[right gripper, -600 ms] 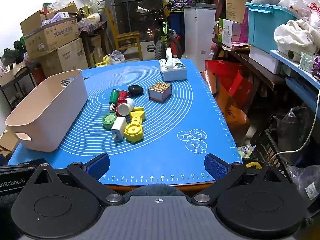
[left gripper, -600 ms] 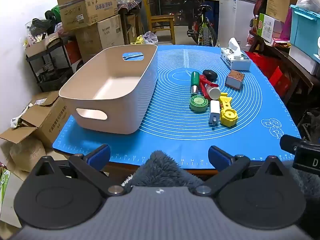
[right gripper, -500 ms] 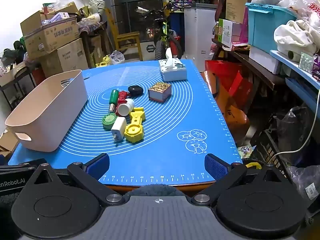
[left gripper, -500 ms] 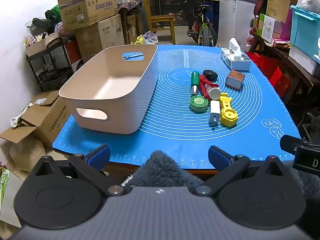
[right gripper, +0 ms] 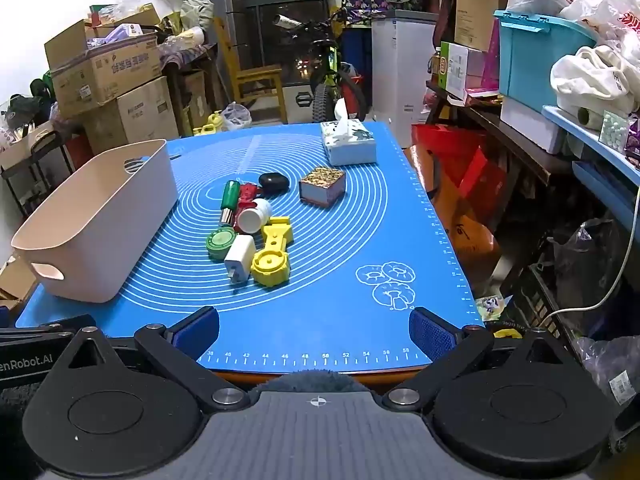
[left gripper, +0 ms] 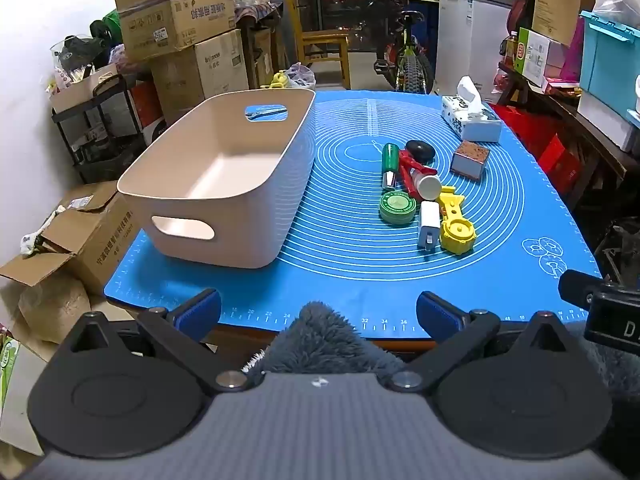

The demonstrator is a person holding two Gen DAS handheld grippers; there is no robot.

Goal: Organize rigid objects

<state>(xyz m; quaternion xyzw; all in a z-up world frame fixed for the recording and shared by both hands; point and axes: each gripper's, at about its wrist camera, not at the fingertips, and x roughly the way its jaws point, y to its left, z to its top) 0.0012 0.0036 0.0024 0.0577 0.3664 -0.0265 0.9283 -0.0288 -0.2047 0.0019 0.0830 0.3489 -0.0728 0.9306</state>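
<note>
A cluster of small rigid objects lies mid-mat: a yellow tool (left gripper: pixel 456 228) (right gripper: pixel 272 258), a white charger (left gripper: pixel 428 224) (right gripper: pixel 239 258), a green round tin (left gripper: pixel 397 208) (right gripper: pixel 219 242), a green cylinder (left gripper: pixel 389 164) (right gripper: pixel 229 200), a red piece with a white-capped bottle (left gripper: pixel 427 185) (right gripper: pixel 254 216), a black oval case (left gripper: pixel 420 151) (right gripper: pixel 273 182) and a patterned box (left gripper: pixel 470 159) (right gripper: pixel 322 186). An empty beige basket (left gripper: pixel 256 216) (right gripper: pixel 100 248) stands to their left. My left gripper (left gripper: pixel 319 314) and right gripper (right gripper: pixel 314 328) hover open at the near table edge, holding nothing.
A tissue box (left gripper: pixel 472 120) (right gripper: pixel 348 146) sits at the far right of the blue mat (left gripper: pixel 360 256). Cardboard boxes (left gripper: pixel 176 12) stack on the left, shelves with a blue bin (right gripper: pixel 532 56) crowd the right, and a bicycle (left gripper: pixel 404 56) stands behind.
</note>
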